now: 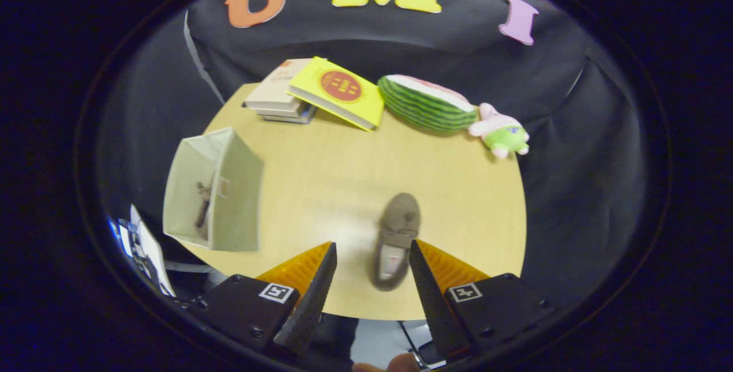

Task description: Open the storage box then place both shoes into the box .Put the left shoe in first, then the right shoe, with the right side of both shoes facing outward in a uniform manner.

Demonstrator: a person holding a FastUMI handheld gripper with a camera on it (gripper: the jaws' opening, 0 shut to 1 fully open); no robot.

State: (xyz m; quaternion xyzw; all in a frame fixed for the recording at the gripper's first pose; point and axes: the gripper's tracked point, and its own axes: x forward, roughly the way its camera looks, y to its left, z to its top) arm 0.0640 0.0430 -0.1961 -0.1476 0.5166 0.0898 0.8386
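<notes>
The gripper (371, 257) hangs above a round, pale wooden surface (320, 177), its two fingers (312, 297) spread wide apart and holding nothing. Between the fingertips, closer to the right finger than the left, lies a brown suede-like shoe (396, 237) with a light insole. It rests flat on the surface, its toe pointing away from the fingers and its heel nearest them. Neither finger appears to touch it, though the right one is just beside its heel.

Well off to the left of the fingers and somewhat ahead of them stands a beige fabric storage box (215, 192), a soft-sided cube set near the rim of the surface. Its open top shows the inside, where a dark shape lies against the inner wall; this looks like the other shoe (203, 209), but it is too small and shadowed to be sure.

Far beyond the fingers, along the far rim, sits a small stack of pale books (280, 94) with a yellow hardcover book (339, 91) bearing a red round emblem leaning across them. To the right of that is a plush watermelon slice (425, 104) with a green striped rind, and just beside it a small pink and green plush toy (501, 130).
</notes>
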